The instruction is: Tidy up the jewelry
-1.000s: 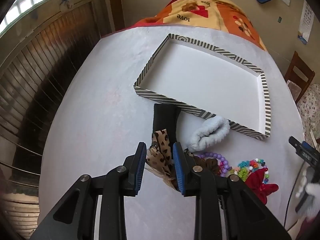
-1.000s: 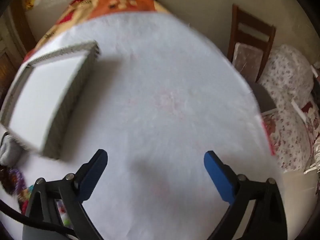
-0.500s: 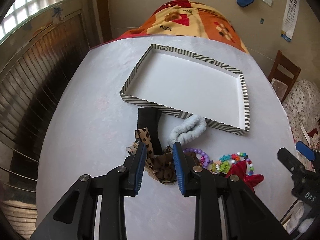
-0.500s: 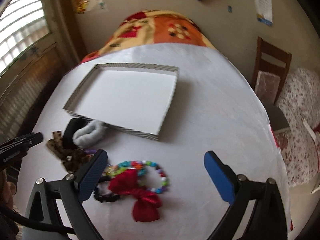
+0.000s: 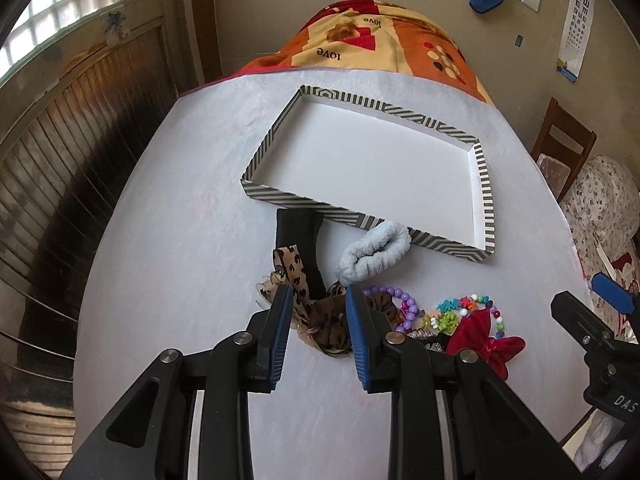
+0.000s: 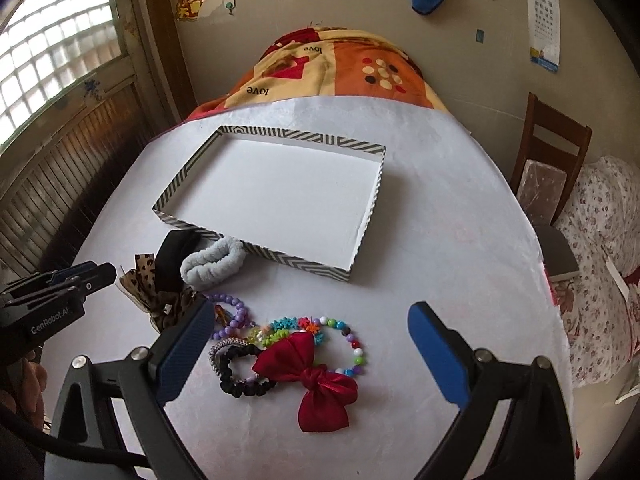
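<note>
A striped shallow tray (image 5: 280, 196) (image 6: 292, 260) lies empty on the white table. In front of it lie a leopard-print hair tie (image 5: 320, 320) (image 6: 148, 280), a black band (image 5: 300, 232), a pale blue scrunchie (image 5: 372, 252) (image 6: 208, 260), a purple bead bracelet (image 5: 404, 304) (image 6: 236, 312), a colourful bead bracelet (image 6: 340, 340), a black scrunchie (image 6: 240, 376) and a red bow (image 5: 484, 340) (image 6: 316, 380). My left gripper (image 5: 316, 328) (image 6: 90, 276) is partly open, its fingers on either side of the leopard tie, holding nothing. My right gripper (image 6: 312, 352) (image 5: 600, 300) is wide open above the red bow.
An orange patterned blanket (image 6: 332, 68) lies beyond the table's far end. A wooden chair (image 6: 552, 168) and floral bedding (image 6: 600, 260) stand to the right. A wooden wall panel (image 5: 60, 140) runs along the left.
Both grippers drew back and rose, bringing more of the table into view. The right gripper swung left from the bare table until the jewelry pile lay below it. The jaw openings look unchanged.
</note>
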Action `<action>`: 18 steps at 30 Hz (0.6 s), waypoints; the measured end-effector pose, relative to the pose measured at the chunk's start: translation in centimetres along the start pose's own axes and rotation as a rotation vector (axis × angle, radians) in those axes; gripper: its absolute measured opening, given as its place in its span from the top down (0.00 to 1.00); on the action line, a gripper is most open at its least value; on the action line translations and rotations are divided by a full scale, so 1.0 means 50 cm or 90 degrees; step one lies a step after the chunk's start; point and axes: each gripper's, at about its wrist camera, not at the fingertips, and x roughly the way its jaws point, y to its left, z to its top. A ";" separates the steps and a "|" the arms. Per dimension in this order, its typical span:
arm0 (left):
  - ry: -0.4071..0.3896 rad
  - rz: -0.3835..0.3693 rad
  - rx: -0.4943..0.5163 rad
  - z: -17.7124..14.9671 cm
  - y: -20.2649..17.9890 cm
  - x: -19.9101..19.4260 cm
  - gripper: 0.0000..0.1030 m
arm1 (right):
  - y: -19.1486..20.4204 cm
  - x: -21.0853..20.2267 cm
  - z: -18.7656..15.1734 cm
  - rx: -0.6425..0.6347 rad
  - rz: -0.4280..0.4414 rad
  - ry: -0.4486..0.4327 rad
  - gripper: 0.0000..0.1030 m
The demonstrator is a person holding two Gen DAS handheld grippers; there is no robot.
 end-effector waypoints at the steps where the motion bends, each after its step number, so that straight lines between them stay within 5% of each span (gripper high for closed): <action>1: 0.001 0.001 0.000 0.000 -0.001 0.001 0.82 | 0.000 -0.001 0.000 -0.001 -0.001 -0.002 0.03; 18: 0.000 0.008 0.000 -0.008 0.011 -0.001 0.82 | 0.003 0.008 -0.002 -0.009 -0.008 0.003 0.03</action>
